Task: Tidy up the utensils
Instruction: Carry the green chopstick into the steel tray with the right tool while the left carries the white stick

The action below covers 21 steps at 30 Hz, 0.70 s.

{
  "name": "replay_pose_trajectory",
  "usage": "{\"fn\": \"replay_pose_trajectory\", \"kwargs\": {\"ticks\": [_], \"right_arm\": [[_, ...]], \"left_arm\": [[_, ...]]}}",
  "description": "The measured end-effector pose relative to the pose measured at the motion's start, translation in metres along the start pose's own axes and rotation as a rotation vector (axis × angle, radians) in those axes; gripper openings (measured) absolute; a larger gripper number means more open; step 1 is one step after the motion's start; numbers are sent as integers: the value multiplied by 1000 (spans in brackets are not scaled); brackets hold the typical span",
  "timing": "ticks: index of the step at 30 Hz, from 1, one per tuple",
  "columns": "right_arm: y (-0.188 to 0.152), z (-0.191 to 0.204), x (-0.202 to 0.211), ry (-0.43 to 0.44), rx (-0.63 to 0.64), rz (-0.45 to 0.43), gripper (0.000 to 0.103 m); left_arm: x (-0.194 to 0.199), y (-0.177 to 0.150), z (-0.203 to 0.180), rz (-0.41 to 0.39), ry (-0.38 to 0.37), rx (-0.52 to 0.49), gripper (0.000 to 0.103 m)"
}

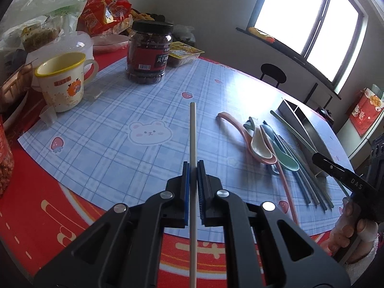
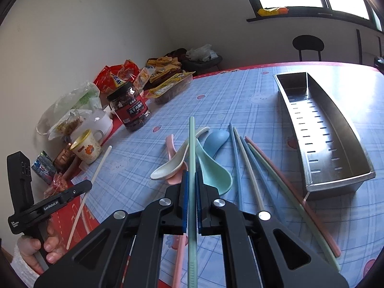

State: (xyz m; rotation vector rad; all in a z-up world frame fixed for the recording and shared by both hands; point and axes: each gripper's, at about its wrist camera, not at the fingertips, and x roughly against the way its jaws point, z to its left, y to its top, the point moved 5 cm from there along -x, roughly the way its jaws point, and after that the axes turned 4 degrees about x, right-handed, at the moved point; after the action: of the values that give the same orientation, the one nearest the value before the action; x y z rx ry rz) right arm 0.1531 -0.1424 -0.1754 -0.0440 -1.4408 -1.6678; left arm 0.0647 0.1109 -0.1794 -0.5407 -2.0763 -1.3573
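My left gripper (image 1: 192, 165) is shut on a white chopstick (image 1: 192, 129) that sticks out forward above the blue plaid mat (image 1: 115, 144). My right gripper (image 2: 191, 174) is shut on a pale green chopstick (image 2: 191, 139), held above a heap of spoons: cream (image 2: 168, 166), pink (image 2: 171, 144), teal (image 2: 213, 170) and blue (image 2: 217, 139). Several chopsticks (image 2: 254, 168) lie loose to the right of the spoons. A steel utensil tray (image 2: 360, 153) with slots in its floor stands at the far right. The left gripper (image 2: 60, 196) and its white chopstick (image 2: 96, 172) show at the left of the right wrist view.
A dark snack jar (image 1: 148, 50), a yellow-rimmed cup (image 1: 63, 81), snack bags (image 1: 105, 12) and plastic bags crowd the wall side of the red table. A black stool (image 2: 308, 45) stands beyond the table under the window. A hand (image 1: 348, 225) grips the right tool.
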Motion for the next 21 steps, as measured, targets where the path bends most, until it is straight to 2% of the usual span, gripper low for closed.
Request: {"fn": "replay_pose_trajectory", "kwargs": {"ticks": [4,9,13,18,21], "right_arm": [[18,-16,10,-41,17,-34,6],[50,-54,22,-131,-8,-95,6],[75,-95,24,-281,-40,-151,6],[78,-149,15,-352,-139,-109,6],[70,-174,9,-336,-204,-69,6]], "left_arm": [[-5,12,-23,12,-45,-12,10],[-21,32,-61,37,-99,-29,10],[-44,53,-107,48,-136,-53,10],[-80,67,-179,91,-191,-99,10],[-104,68,-219,128,-227,-107,10]]}}
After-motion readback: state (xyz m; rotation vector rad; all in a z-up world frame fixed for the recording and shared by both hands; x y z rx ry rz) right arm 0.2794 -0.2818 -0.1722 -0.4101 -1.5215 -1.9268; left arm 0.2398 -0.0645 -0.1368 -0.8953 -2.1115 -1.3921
